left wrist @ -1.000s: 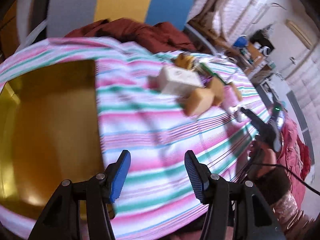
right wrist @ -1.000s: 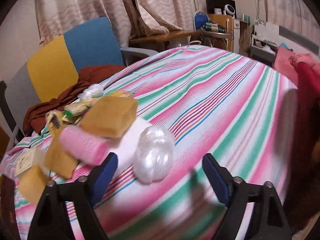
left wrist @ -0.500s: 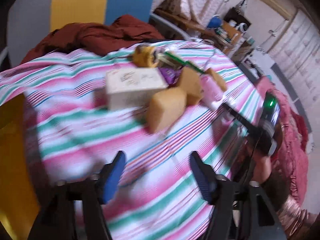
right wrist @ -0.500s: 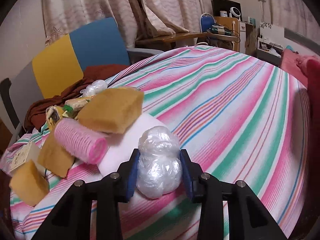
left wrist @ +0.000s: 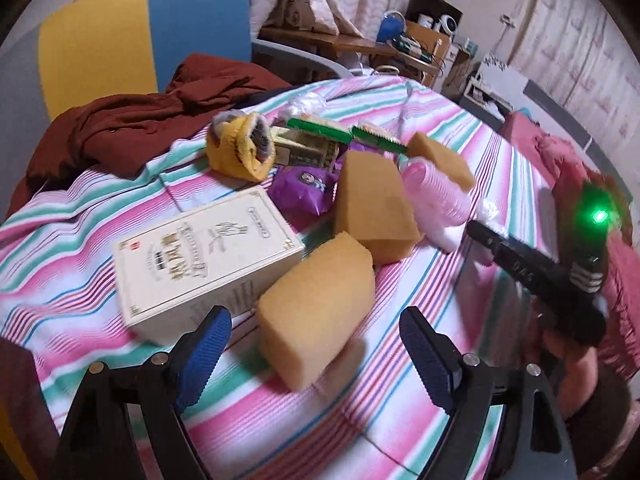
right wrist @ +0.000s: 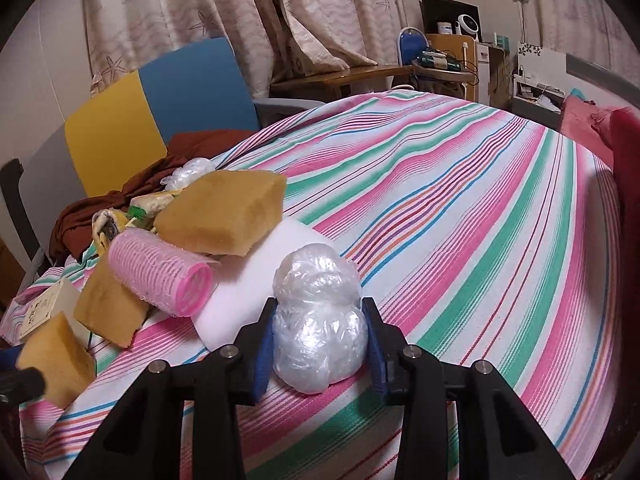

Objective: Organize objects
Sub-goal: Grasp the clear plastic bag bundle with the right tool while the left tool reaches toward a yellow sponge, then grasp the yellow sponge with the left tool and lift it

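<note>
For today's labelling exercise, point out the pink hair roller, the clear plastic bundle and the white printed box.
pink hair roller [right wrist: 160, 276], right wrist view, on its ribbed side.
clear plastic bundle [right wrist: 318, 320], right wrist view, on its crinkled front.
white printed box [left wrist: 204, 258], left wrist view, on its printed top face.

A striped cloth [right wrist: 460, 208] covered the table. Past its far edge stood a yellow-and-blue chair [left wrist: 140, 36] with a dark red garment [left wrist: 132, 120] heaped on its seat. Patterned curtains [right wrist: 224, 12] hung behind, and a cluttered wooden desk [right wrist: 360, 74] stood beyond the far right corner.
</note>
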A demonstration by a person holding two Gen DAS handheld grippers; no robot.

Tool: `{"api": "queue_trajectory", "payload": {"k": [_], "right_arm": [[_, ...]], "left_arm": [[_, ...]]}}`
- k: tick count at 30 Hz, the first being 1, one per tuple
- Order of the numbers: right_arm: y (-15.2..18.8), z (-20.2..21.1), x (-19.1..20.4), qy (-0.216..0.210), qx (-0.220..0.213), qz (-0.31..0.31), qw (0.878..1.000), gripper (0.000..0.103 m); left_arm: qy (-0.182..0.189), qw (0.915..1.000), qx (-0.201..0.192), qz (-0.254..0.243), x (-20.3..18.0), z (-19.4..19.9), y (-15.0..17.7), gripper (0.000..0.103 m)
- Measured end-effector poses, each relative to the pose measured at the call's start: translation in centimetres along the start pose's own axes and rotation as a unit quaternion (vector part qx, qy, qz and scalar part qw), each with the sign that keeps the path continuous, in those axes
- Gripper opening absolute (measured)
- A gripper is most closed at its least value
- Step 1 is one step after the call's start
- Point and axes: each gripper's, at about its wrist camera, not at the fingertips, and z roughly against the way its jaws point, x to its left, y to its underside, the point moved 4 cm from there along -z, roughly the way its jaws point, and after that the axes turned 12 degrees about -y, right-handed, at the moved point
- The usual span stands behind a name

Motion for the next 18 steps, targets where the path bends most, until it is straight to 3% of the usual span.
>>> {"api": "queue_trajectory", "payload": {"k": [4, 6, 7, 13, 18], "right_arm": [[0.0, 0.0, 0.0, 0.0, -0.001, 0.001, 1.0, 0.041], [0.0, 0.0, 0.0, 0.001, -0.001, 0.001, 1.0, 0.041], [0.0, 0.0, 0.0, 0.001, -0.001, 0.001, 1.0, 0.041], [0.0, 0.1, 0.0, 0.001, -0.001, 0.001, 1.0, 0.041], [0.0, 0.2, 0.0, 0.004, -0.001, 0.004, 1.0, 0.039]], "left_arm": [[-0.002, 0.9999, -0.003, -0.01, -0.8, -0.9, 0.3, 0.085], [-0.003, 0.9999, -0.01, -0.009, -1.1, -0.9, 0.6, 0.059], [-0.009, 0.9999, -0.009, -0.006, -1.2, -1.0, 0.9, 0.054], [0.0, 0.9996, -0.016, 0.025, -0.1, -1.2, 2.1, 0.052], [-0.007, 0.9986, -0.045, 0.027, 0.5, -0.5, 3.4, 0.041]]}}
